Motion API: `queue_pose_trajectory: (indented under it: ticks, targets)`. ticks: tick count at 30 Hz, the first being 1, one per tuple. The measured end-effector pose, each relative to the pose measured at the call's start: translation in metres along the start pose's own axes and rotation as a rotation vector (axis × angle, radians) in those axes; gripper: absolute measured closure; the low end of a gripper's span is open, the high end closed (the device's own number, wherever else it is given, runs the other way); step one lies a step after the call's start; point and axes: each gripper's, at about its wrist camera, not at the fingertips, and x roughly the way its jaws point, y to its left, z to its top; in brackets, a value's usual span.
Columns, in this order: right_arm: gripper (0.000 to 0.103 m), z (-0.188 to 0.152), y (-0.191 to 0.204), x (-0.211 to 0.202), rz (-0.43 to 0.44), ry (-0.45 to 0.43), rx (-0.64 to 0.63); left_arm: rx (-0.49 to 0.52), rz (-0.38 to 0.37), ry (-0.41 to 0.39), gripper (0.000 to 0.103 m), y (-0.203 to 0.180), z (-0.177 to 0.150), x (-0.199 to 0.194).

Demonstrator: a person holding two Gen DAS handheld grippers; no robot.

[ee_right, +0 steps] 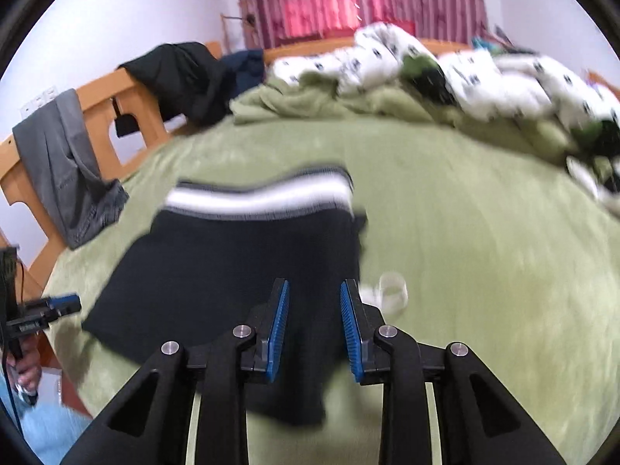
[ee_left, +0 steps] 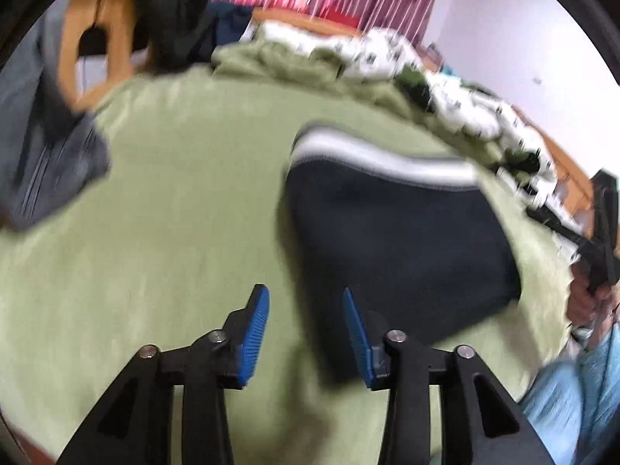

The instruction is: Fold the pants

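Dark navy pants (ee_left: pixel 395 240) with a white and grey striped waistband lie folded into a compact block on the green blanket; they also show in the right wrist view (ee_right: pixel 248 267). My left gripper (ee_left: pixel 306 298) is open and empty, above the blanket at the pants' left edge. My right gripper (ee_right: pixel 314 290) is open and empty, hovering over the near right part of the pants. The right gripper's body shows at the far right of the left wrist view (ee_left: pixel 600 228); the left gripper shows at the left edge of the right wrist view (ee_right: pixel 58 304). Both views are motion-blurred.
The green blanket (ee_right: pixel 484 252) covers the bed. A white patterned duvet (ee_right: pixel 484 73) is heaped at the back. Grey trousers (ee_right: pixel 66 162) and a black garment (ee_right: pixel 182 73) hang over the wooden bed frame (ee_right: pixel 131 116). A small clear object (ee_right: pixel 391 290) lies right of the pants.
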Motion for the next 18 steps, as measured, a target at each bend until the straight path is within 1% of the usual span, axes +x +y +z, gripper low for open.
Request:
queue_pose_trajectory:
  ticks: [1, 3, 4, 5, 7, 8, 9, 10, 11, 12, 13, 15, 18]
  targets:
    - [0.075, 0.015, 0.006, 0.012, -0.014, -0.002, -0.029, -0.007, -0.001, -0.018, 0.054, -0.005, 0.019, 0.008]
    - [0.075, 0.038, 0.017, 0.036, -0.017, -0.016, -0.069, -0.011, -0.028, -0.051, 0.054, -0.024, 0.056, 0.032]
    - [0.075, 0.050, 0.022, 0.048, -0.008, -0.019, -0.078, -0.003, -0.046, -0.059, 0.054, -0.036, 0.065, 0.041]
    - [0.075, 0.057, 0.022, 0.059, 0.007, -0.018, -0.081, 0.020, -0.063, -0.064, 0.054, -0.047, 0.083, 0.056]
    - [0.076, 0.067, 0.023, 0.083, 0.040, -0.020, -0.061, 0.050, -0.075, -0.072, 0.054, -0.061, 0.098, 0.075]
    - [0.076, 0.069, 0.021, 0.095, 0.044, -0.012, -0.049, 0.080, -0.055, -0.068, 0.054, -0.070, 0.108, 0.096]
    - [0.077, 0.066, 0.015, 0.116, 0.006, 0.024, -0.052, 0.099, -0.017, -0.062, 0.054, -0.079, 0.111, 0.112]
    - [0.081, 0.060, 0.010, 0.130, -0.044, 0.057, -0.065, 0.121, 0.044, -0.037, 0.053, -0.084, 0.112, 0.130]
    - [0.093, 0.051, 0.004, 0.148, -0.099, 0.103, -0.077, 0.141, 0.158, 0.035, 0.053, -0.086, 0.111, 0.161]
    - [0.094, 0.041, -0.006, 0.158, -0.126, 0.098, -0.077, 0.131, 0.193, 0.080, 0.053, -0.083, 0.107, 0.178]
    - [0.094, 0.040, -0.010, 0.156, -0.116, 0.076, -0.070, 0.105, 0.192, 0.113, 0.050, -0.078, 0.104, 0.191]
    - [0.094, 0.046, -0.018, 0.155, -0.080, 0.096, -0.031, 0.108, 0.188, 0.079, 0.049, -0.078, 0.101, 0.190]
    - [0.094, 0.043, -0.013, 0.156, -0.114, 0.075, -0.069, 0.084, 0.158, 0.071, 0.047, -0.074, 0.101, 0.188]
